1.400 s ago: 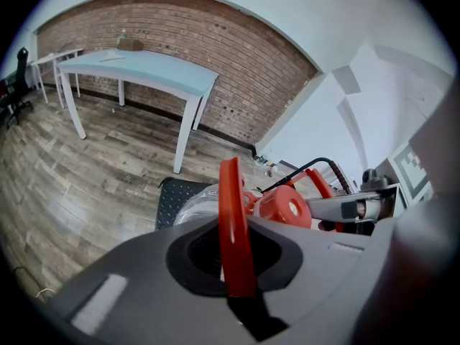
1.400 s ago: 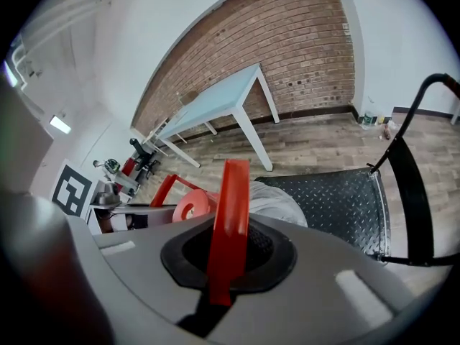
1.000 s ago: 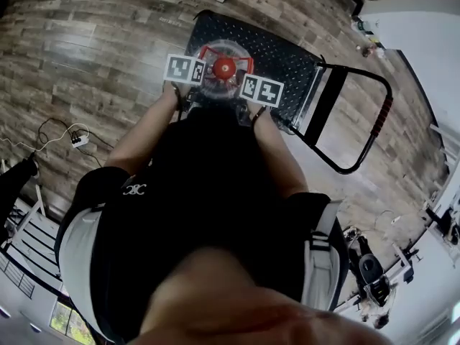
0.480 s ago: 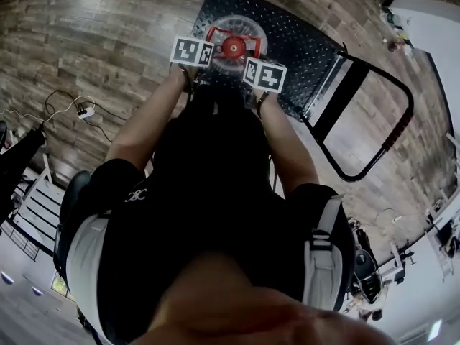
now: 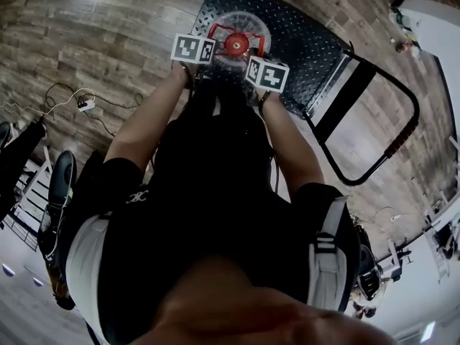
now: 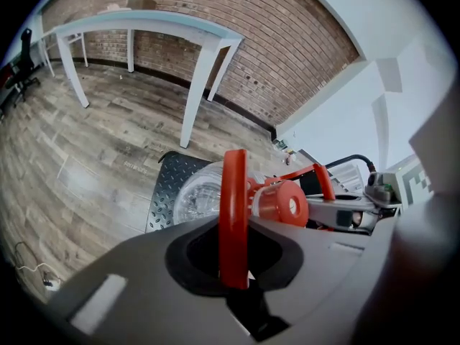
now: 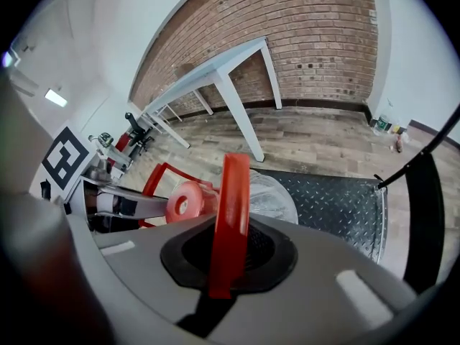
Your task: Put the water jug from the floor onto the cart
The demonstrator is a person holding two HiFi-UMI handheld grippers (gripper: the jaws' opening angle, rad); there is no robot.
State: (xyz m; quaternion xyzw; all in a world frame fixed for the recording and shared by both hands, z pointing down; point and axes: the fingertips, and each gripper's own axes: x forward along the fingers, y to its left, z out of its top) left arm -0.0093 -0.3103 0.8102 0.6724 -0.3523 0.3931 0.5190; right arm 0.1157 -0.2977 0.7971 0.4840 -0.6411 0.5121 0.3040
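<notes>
The clear water jug [image 5: 244, 26] with its red cap [image 5: 236, 44] is over the black cart deck [image 5: 305, 45]; I cannot tell whether it rests on it. My left gripper [image 5: 213, 40] is shut on one red carrying handle [image 6: 233, 214], and the jug's body [image 6: 200, 196] shows beyond it. My right gripper [image 5: 251, 54] is shut on the other red handle [image 7: 231, 207], beside the cap [image 7: 188, 201]. Each gripper view shows the handle strip pinched between the jaws [image 6: 233, 264] [image 7: 227, 264]. The person's body hides the lower part of both grippers in the head view.
The cart's folding push handle [image 5: 381, 142] stands to the right of the deck. A white table [image 6: 180, 34] and a brick wall are behind. A cable and power strip [image 5: 83, 106] lie on the wooden floor at the left, and a shoe [image 5: 57, 192] is nearby.
Both grippers have sunk with the jug towards the cart deck. The grip on the two red handles has stayed the same.
</notes>
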